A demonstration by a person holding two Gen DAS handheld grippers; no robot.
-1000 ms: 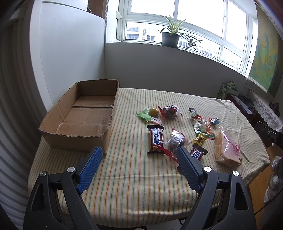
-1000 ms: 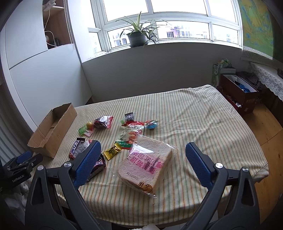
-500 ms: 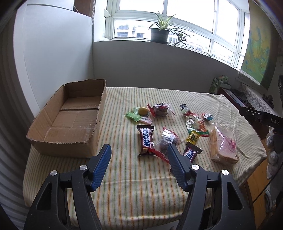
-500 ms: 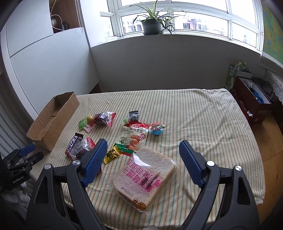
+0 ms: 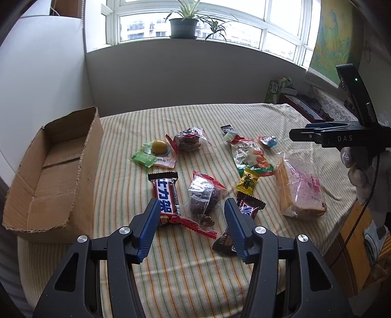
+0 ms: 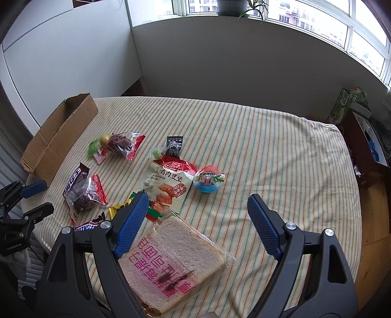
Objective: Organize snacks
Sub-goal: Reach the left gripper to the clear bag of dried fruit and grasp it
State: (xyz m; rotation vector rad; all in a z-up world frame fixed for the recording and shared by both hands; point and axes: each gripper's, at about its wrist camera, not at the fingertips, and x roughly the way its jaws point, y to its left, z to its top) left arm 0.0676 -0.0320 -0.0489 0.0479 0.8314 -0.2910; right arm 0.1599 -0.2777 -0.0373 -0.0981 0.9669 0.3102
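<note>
Left gripper point(image 5: 190, 215) is closing around nothing; right gripper point(image 6: 198, 215) is held wide above the bread point(image 6: 176, 264). Bare tablecloth point(image 6: 281, 151) is seen beyond.

We see a table point(image 5: 244, 112) under a striped cloth, set against a grey wall point(image 5: 183, 73). Above it a wide window point(image 5: 244, 24) lets in daylight, a potted plant point(image 5: 185, 22) on the sill. A map point(image 5: 334, 36) hangs far right; wooden floor point(image 6: 374, 215) shows at right.

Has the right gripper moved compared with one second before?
Yes. The right gripper has come closer to the bagged bread, which now fills more of its view.
</note>
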